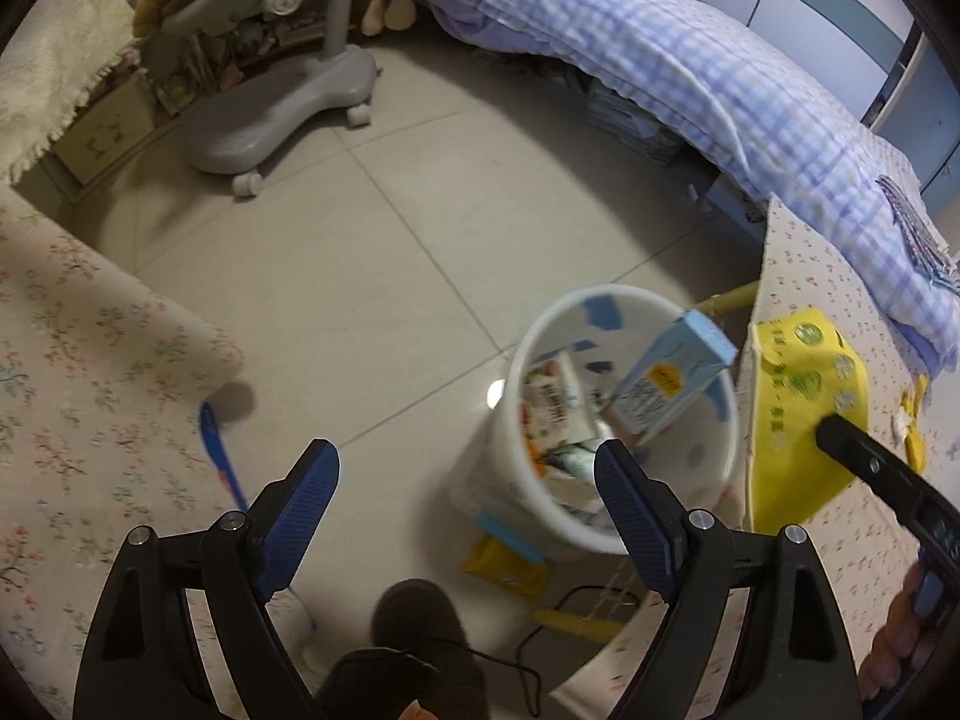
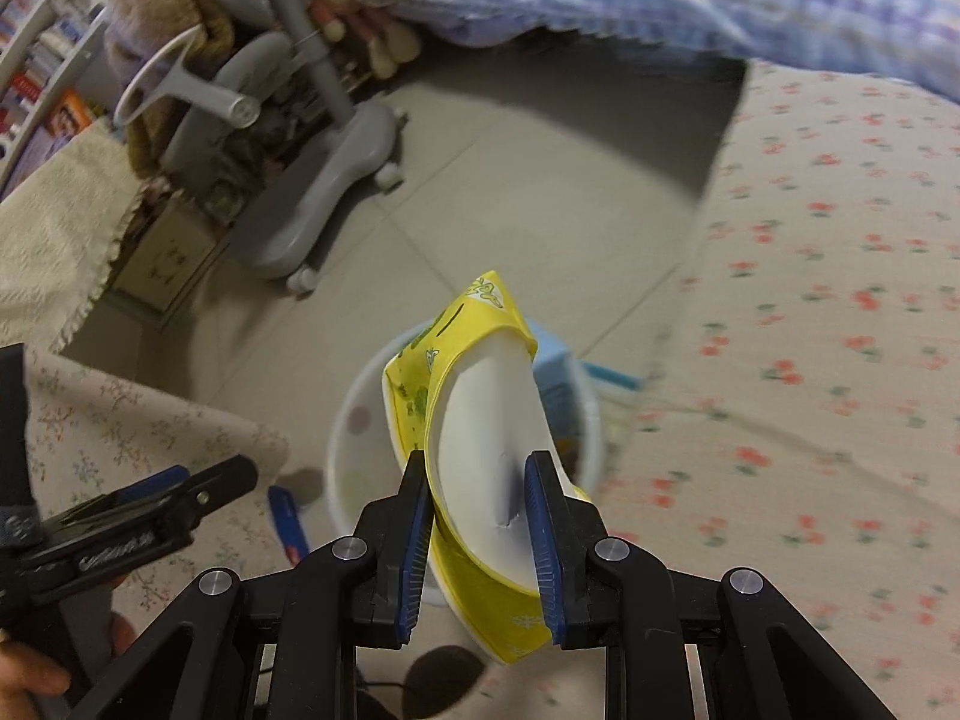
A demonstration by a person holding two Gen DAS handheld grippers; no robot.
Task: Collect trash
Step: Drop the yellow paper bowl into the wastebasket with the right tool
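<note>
Yellow paper bowl with green print and a white inside (image 2: 480, 420) is sitting squeezed between the blue-padded fingers of the right gripper (image 2: 480, 516), its jaws pressing on both sides of the crumpled wall at the lower centre of the right wrist frame. Below and behind the bowl, the round white plastic trash bin (image 2: 348, 420) is standing on the grey tiled floor (image 2: 540, 192).

From the left wrist view, the same bowl (image 1: 804, 408) is hanging at the right of the frame, just beside the bin's rim (image 1: 540, 324). Inside the bin, a light blue carton (image 1: 666, 384) is leaning against the wall among other wrappers, and a small yellow packet (image 1: 504, 564) is lying on the floor touching the bin's base. The left gripper (image 1: 468, 498) is holding nothing, its jaws spread wide across the lower part of the frame. A grey wheeled chair base (image 1: 282, 114) is standing at the upper left, and a blue checked quilt (image 1: 690, 60) is draping across the upper right.
</note>
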